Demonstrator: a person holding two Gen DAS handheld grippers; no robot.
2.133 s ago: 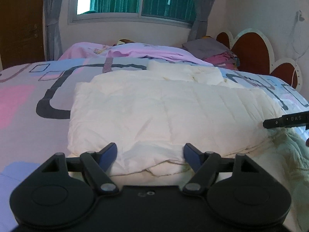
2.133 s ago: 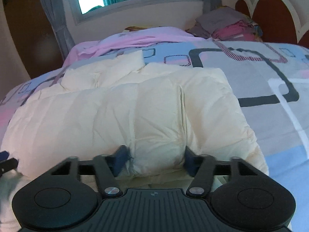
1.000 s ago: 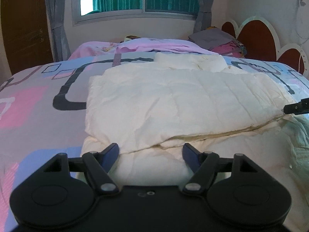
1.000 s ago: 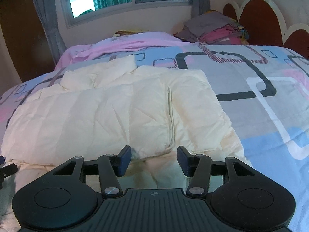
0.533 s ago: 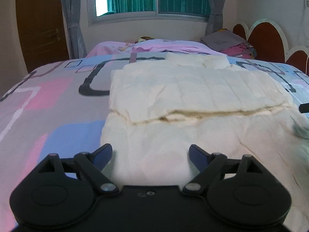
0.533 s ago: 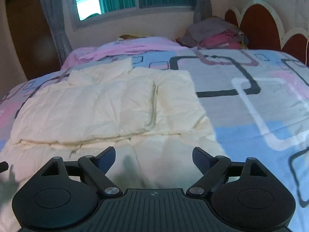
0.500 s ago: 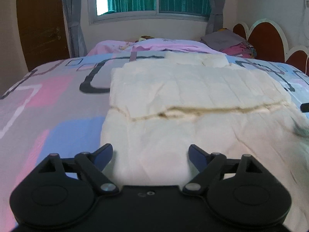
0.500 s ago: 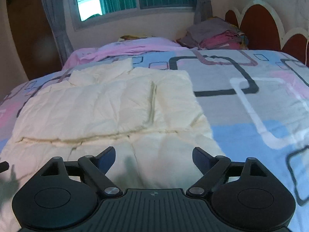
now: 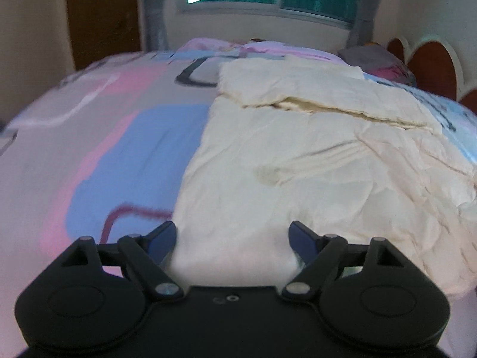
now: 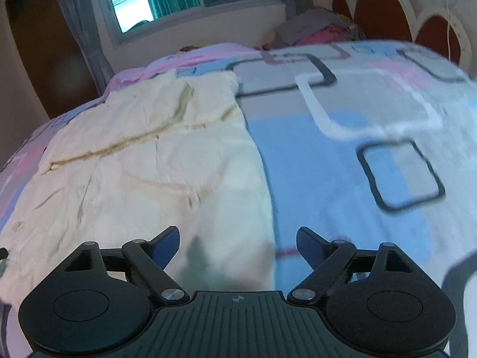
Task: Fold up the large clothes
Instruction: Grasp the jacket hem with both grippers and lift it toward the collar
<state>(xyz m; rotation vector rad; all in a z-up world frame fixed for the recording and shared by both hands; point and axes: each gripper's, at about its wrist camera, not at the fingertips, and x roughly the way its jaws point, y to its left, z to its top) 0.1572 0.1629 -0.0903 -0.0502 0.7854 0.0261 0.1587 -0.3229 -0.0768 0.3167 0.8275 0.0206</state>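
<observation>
Cloth is the whole matter here: a large cream garment [image 9: 313,155] lies spread on the bed [image 9: 89,137], ahead of both tools, with its far part already turned over onto itself so that a folded edge [image 9: 342,110] runs across it. The left hand-held gripper [image 9: 232,238] hangs above the near left border of the garment, its jaws standing wide apart and pressing on nothing; the cloth passes under the gap between them. The right hand-held gripper [image 10: 238,243] is the same, released and empty, above the near right border [image 10: 259,179], where the cream fabric meets the blue and grey pattern of the sheet. I judge that one fold is finished and the step in hand is the setting up for the next one. The next move, I think, calls for each tool to come down on its own near corner, to close on the layer there, and then to carry both corners forward evenly, so the near half lands straight on the folded part. Compared with the pictures from a moment before, both tools have drawn back toward the near end of the bed and outward to the sides; then the jaws were narrower and close over the fresh fold, and they have just been opening, with nothing gripped between them now. A pile of clothes [image 10: 313,29] lies far ahead by the headboard [image 10: 384,9].
</observation>
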